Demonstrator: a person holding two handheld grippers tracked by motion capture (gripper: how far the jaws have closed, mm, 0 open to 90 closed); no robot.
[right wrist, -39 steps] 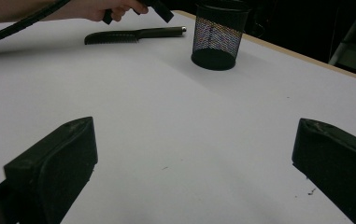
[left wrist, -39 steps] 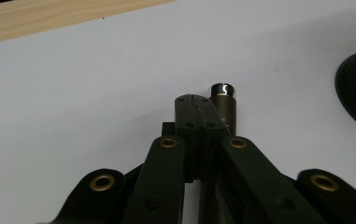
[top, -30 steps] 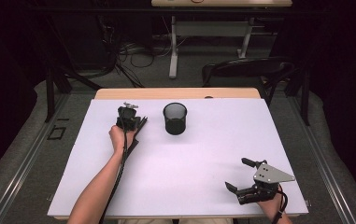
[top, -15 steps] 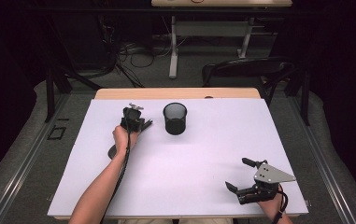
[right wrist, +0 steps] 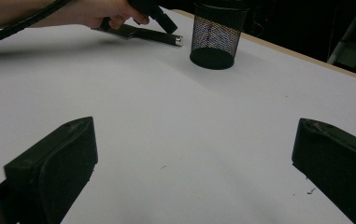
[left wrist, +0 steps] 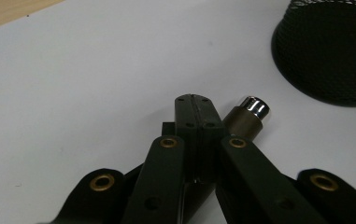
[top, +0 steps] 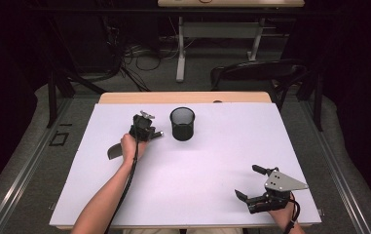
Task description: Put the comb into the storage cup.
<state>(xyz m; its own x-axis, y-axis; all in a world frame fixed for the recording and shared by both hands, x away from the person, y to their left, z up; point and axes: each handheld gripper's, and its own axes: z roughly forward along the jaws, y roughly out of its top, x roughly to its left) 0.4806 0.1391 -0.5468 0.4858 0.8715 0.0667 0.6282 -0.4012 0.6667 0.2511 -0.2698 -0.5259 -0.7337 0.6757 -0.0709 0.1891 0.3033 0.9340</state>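
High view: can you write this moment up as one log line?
left gripper: shut on pen | mesh cup: upright beside it | right gripper: open, idle | table: white

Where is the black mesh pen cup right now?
In the high view the mesh pen cup stands upright at the table's far middle, just right of the left gripper.

Two hand-held grippers: one [top: 143, 127] left of centre frame, one [top: 256, 195] lower right. One mesh cup [top: 182, 124]. One pen [left wrist: 246, 119]. One bench [top: 231, 161]. One chair [top: 256, 73] behind.
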